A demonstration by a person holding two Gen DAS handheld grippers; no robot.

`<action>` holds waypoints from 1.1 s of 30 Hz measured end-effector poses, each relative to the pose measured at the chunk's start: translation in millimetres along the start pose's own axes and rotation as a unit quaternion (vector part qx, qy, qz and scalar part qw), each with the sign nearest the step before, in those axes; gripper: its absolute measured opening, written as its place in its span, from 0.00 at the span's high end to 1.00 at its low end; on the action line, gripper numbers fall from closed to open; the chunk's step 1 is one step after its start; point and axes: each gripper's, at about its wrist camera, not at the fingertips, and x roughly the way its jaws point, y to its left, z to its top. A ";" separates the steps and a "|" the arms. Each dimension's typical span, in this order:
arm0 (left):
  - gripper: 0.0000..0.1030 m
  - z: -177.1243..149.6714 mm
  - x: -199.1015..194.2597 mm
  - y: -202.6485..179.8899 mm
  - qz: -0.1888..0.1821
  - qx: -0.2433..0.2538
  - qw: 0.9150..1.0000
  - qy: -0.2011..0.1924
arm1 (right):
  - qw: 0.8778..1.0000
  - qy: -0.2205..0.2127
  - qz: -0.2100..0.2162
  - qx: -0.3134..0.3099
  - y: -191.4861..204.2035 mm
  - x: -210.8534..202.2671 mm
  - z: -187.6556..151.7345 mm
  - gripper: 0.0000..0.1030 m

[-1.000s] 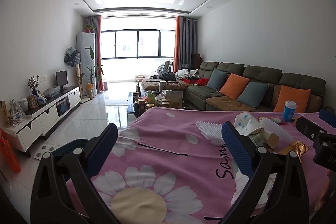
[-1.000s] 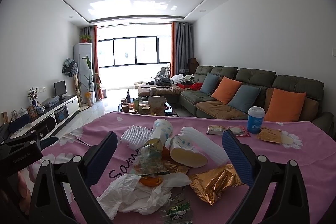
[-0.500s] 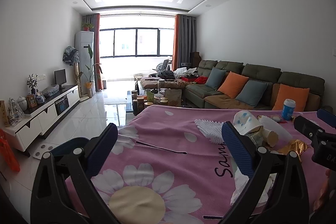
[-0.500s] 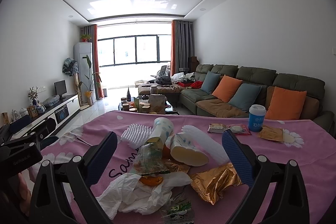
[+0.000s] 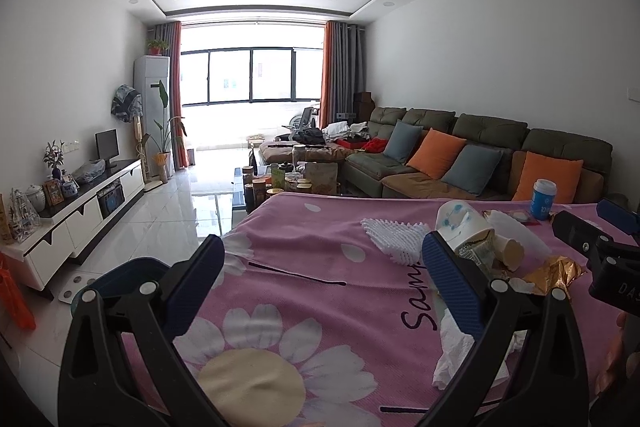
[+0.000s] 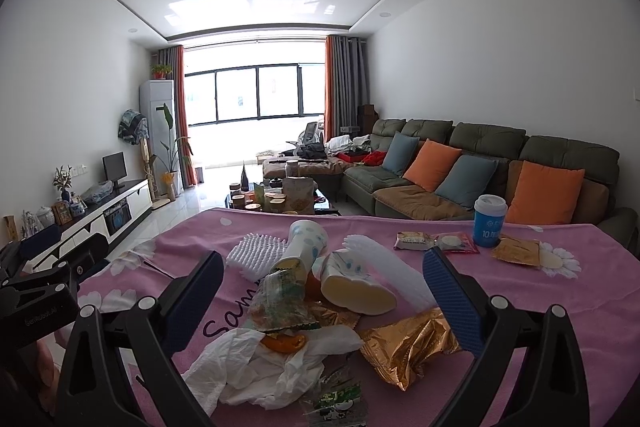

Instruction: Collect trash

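Note:
A trash pile lies on the pink flowered tablecloth [image 6: 580, 311]: two tipped paper cups [image 6: 352, 285], white crumpled tissue [image 6: 260, 367], a gold foil wrapper [image 6: 404, 347], a clear snack bag [image 6: 280, 303], orange peel [image 6: 282, 343] and white foam netting [image 6: 256, 255]. My right gripper [image 6: 320, 307] is open and empty, just above and in front of the pile. My left gripper [image 5: 320, 287] is open and empty over the bare cloth [image 5: 304, 307], left of the pile; the cup [image 5: 460, 227] and tissue [image 5: 456, 351] show at its right finger.
A blue lidded cup [image 6: 490, 221], small snack packets [image 6: 436, 241] and a tan packet [image 6: 516, 251] sit at the far right of the table. A sofa [image 6: 480, 163] stands behind. A dark bin [image 5: 124, 275] is on the floor left of the table.
Both grippers stay open. The left view has shifted slightly, with the trash pile a little higher in frame. The right gripper has barely moved.

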 end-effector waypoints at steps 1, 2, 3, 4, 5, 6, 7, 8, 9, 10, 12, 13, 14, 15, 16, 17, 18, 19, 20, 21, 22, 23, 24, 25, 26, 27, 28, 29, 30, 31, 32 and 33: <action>0.05 -0.9 0.7 -1.0 -0.004 0.001 1.000 0.002 | 1.000 0.002 -0.001 0.000 -0.2 0.4 -0.9 0.06; 0.05 -2.0 1.5 -2.2 -0.011 0.004 1.000 0.005 | 1.000 0.004 -0.001 0.001 -1.1 0.8 -0.9 0.06; 0.05 -3.0 2.7 -4.1 -0.020 0.007 1.000 0.009 | 1.000 0.006 -0.001 0.002 -1.5 1.3 -1.8 0.06; 0.05 -4.4 4.2 -6.1 -0.031 0.012 0.999 0.015 | 1.000 0.011 -0.001 0.004 -3.9 3.2 -2.1 0.06; 0.05 -6.0 6.0 -8.2 -0.043 0.015 0.999 0.022 | 1.000 0.014 -0.002 0.006 -4.8 4.1 -3.1 0.06; 0.05 -7.8 9.0 -10.7 -0.063 0.019 0.997 0.032 | 1.000 0.019 -0.002 0.009 -6.5 5.9 -4.2 0.06; 0.05 -10.0 12.3 -13.2 -0.080 0.022 0.996 0.043 | 1.000 0.024 -0.002 0.012 -8.1 7.2 -5.3 0.06; 0.05 -13.1 15.1 -16.5 -0.094 0.024 0.994 0.053 | 0.999 0.028 0.000 0.016 -10.0 8.3 -6.4 0.06; 0.05 -16.3 18.5 -19.6 -0.111 0.028 0.991 0.064 | 0.999 0.035 0.003 0.022 -13.4 10.5 -6.5 0.06; 0.05 -19.9 22.0 -23.3 -0.126 0.033 0.988 0.077 | 0.999 0.041 0.005 0.026 -16.4 12.2 -7.5 0.06; 0.05 -27.2 28.5 -31.8 -0.154 0.044 0.982 0.098 | 0.998 0.053 0.003 0.030 -21.9 16.7 -8.5 0.06; 0.05 -31.4 31.6 -38.0 -0.166 0.050 0.979 0.108 | 0.998 0.059 0.000 0.032 -24.9 18.3 -9.4 0.06; 0.05 -35.2 34.3 -43.5 -0.173 0.054 0.977 0.115 | 0.997 0.066 -0.003 0.033 -29.3 20.5 -10.3 0.06; 0.06 -39.1 37.2 -48.5 -0.186 0.058 0.973 0.125 | 0.997 0.072 -0.007 0.034 -32.8 22.5 -11.5 0.06; 0.08 -42.7 40.5 -53.3 -0.200 0.061 0.968 0.136 | 0.996 0.080 -0.009 0.037 -36.4 24.5 -12.9 0.06; 0.13 -45.8 43.8 -57.1 -0.208 0.063 0.965 0.146 | 0.995 0.089 -0.011 0.040 -41.1 27.6 -14.3 0.06; 0.16 -49.0 47.5 -62.0 -0.217 0.066 0.961 0.158 | 0.994 0.098 -0.013 0.044 -46.2 30.6 -16.0 0.06; 0.17 -52.1 51.9 -65.8 -0.222 0.070 0.957 0.170 | 0.993 0.107 -0.017 0.048 -50.8 32.9 -18.2 0.06; 0.24 -54.7 56.2 -68.6 -0.226 0.070 0.955 0.181 | 0.992 0.115 -0.020 0.052 -56.2 35.2 -20.7 0.06; 0.28 -57.0 59.6 -70.7 -0.232 0.068 0.951 0.191 | 0.990 0.124 -0.022 0.058 -61.3 37.5 -22.9 0.06; 0.30 -58.9 62.4 -71.9 -0.238 0.066 0.948 0.201 | 0.989 0.133 -0.023 0.064 -66.7 40.3 -25.3 0.07; 0.35 -60.0 64.8 -71.9 -0.244 0.061 0.945 0.209 | 0.987 0.142 -0.023 0.070 -70.6 42.0 -28.0 0.08; 0.41 -61.4 67.5 -72.1 -0.251 0.056 0.942 0.216 | 0.985 0.151 -0.023 0.076 -76.1 44.3 -31.1 0.10; 0.44 -62.4 70.1 -72.1 -0.258 0.052 0.938 0.223 | 0.983 0.161 -0.025 0.081 -80.2 46.6 -33.6 0.15; 0.47 -63.3 72.1 -71.8 -0.261 0.049 0.937 0.229 | 0.982 0.168 -0.026 0.087 -83.1 48.1 -35.9 0.18; 0.53 -64.7 74.4 -72.0 -0.261 0.047 0.935 0.233 | 0.980 0.176 -0.026 0.093 -86.2 49.6 -38.5 0.20; 0.57 -66.0 76.8 -71.4 -0.263 0.047 0.934 0.238 | 0.977 0.184 -0.022 0.101 -89.5 51.7 -40.6 0.24; 0.69 -67.6 79.0 -71.1 -0.265 0.046 0.932 0.244 | 0.975 0.192 -0.017 0.111 -92.4 53.5 -42.8 0.28; 0.72 -68.9 80.4 -70.6 -0.267 0.044 0.931 0.247 | 0.973 0.198 -0.013 0.121 -94.8 54.7 -44.6 0.29; 0.72 -68.6 80.2 -68.8 -0.269 0.042 0.930 0.247 | 0.971 0.202 -0.010 0.128 -97.0 55.9 -46.1 0.31; 0.74 -68.7 80.6 -67.7 -0.269 0.041 0.930 0.247 | 0.969 0.206 -0.007 0.135 -98.7 56.9 -46.9 0.34; 0.76 -68.1 80.5 -65.3 -0.270 0.040 0.930 0.248 | 0.968 0.210 -0.004 0.140 -100.3 57.9 -48.0 0.36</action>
